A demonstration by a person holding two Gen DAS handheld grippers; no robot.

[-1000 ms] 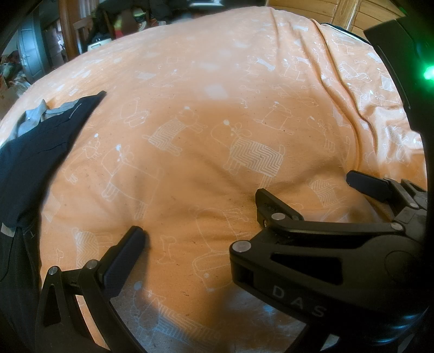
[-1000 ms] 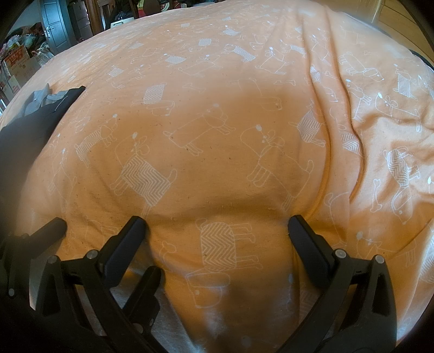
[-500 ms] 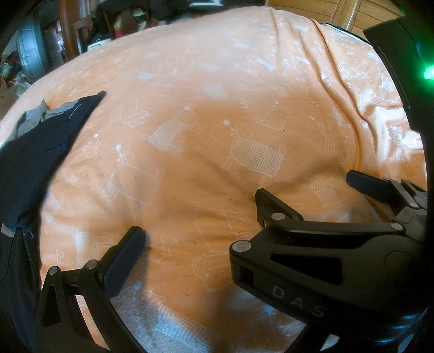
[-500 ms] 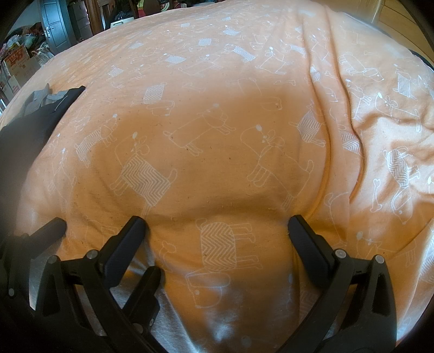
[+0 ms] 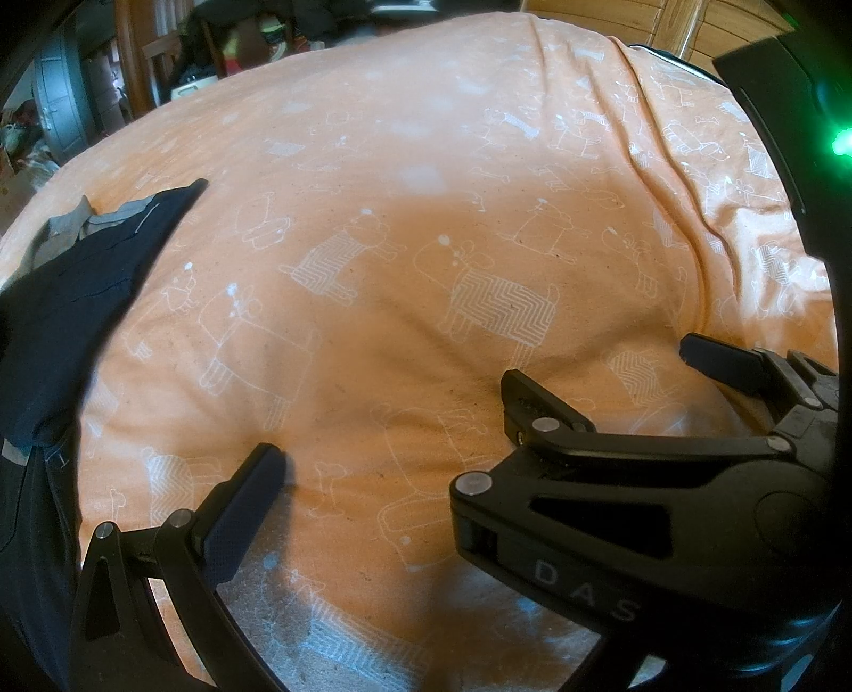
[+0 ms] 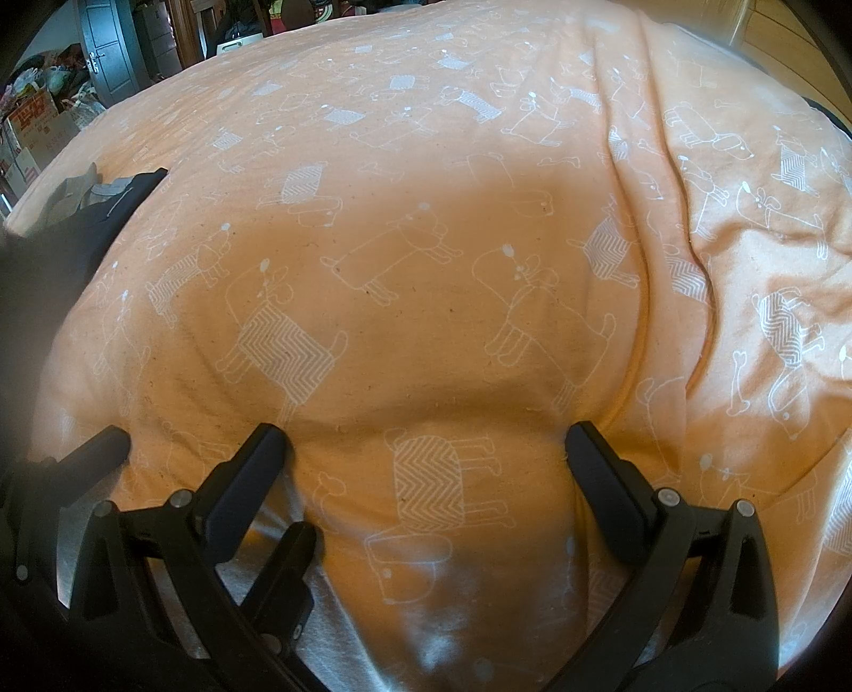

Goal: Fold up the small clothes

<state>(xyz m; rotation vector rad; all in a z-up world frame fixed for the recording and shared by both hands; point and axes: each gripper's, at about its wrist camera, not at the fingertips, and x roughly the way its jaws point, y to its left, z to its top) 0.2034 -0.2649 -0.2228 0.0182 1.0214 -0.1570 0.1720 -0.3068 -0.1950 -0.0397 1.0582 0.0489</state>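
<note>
A dark navy garment (image 5: 69,309) with grey trim lies on the orange dog-print bed sheet (image 5: 426,213) at the far left, its lower part running off the frame. The right wrist view shows the same garment (image 6: 48,266) at the left edge of the sheet (image 6: 426,239). My left gripper (image 5: 404,468) is open above bare sheet; its right finger is hidden behind my right gripper (image 5: 601,367), which is open close beside it. In its own view the right gripper (image 6: 426,447) holds nothing, and a finger (image 6: 104,450) of the left gripper shows at lower left. Neither gripper touches the garment.
A long wrinkle (image 6: 703,287) runs down the sheet on the right. Beyond the bed at the back left are a grey door (image 6: 106,48), cardboard boxes (image 6: 37,128) and clutter. Wooden panelling (image 5: 612,21) stands behind the far right corner.
</note>
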